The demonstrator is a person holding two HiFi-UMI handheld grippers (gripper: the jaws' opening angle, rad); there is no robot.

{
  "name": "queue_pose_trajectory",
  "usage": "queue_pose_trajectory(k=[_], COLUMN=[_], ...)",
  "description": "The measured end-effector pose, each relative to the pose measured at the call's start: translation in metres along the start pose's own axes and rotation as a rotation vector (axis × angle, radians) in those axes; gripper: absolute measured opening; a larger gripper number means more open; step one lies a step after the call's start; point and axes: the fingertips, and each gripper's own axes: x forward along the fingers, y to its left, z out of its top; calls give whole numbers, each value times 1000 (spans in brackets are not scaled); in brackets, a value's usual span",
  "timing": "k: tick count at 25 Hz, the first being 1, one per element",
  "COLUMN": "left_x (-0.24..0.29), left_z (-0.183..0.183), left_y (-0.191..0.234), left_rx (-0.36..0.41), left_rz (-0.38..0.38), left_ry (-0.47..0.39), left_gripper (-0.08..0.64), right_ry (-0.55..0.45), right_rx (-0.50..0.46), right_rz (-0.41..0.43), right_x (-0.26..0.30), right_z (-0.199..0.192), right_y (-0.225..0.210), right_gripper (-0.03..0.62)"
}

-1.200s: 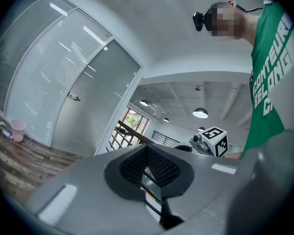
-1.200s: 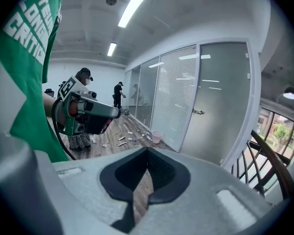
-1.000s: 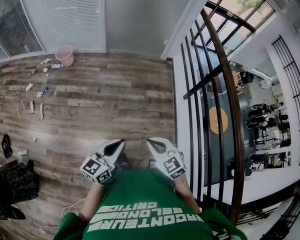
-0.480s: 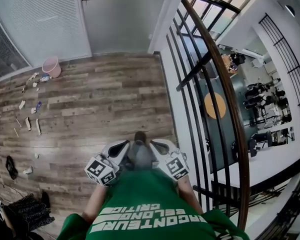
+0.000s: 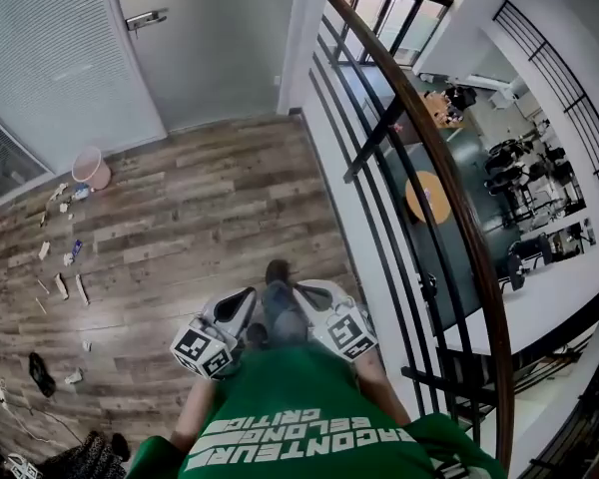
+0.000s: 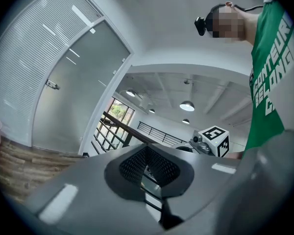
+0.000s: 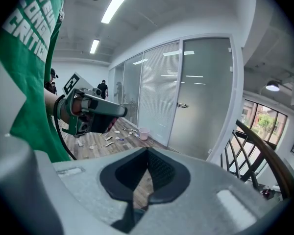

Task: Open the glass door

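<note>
Glass door [image 5: 215,48] shut, well ahead across the wood floor [image 5: 210,208], thin lever handle [image 5: 145,18] near its left edge. Left gripper [image 6: 147,153] and right gripper [image 7: 148,155] tucked at the chest, each pressed together on nothing. Likely trouble from here: meeting the handle with jaws unspread and merely knocking it; slipping off the lever if pinched at its tip; treading on the litter [image 5: 65,267] at the left; clipping the railing [image 5: 429,168] close on the right.

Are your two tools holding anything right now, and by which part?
Nothing is held. The left tool and the right tool are both shut with nothing between them, and the door handle is far off, untouched.
</note>
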Motion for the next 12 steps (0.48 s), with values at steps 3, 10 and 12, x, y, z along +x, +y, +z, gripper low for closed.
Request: queue_pose_trajectory(k=[3, 10, 12], left_x=[9, 30, 35], left_z=[3, 6, 8], left_y=[7, 35, 43], left_rx=[-3, -18, -27], left_rz=[-3, 32, 42], left_ry=[7, 16, 26], left_gripper=[17, 17, 17], right_ry=[10, 3, 5], right_rx=[8, 27, 28], right_rz=[13, 27, 36], right_x=[6, 29, 38], right_z=[-1, -2, 0], right_y=[-7, -43, -53], right_gripper=[-9, -9, -9])
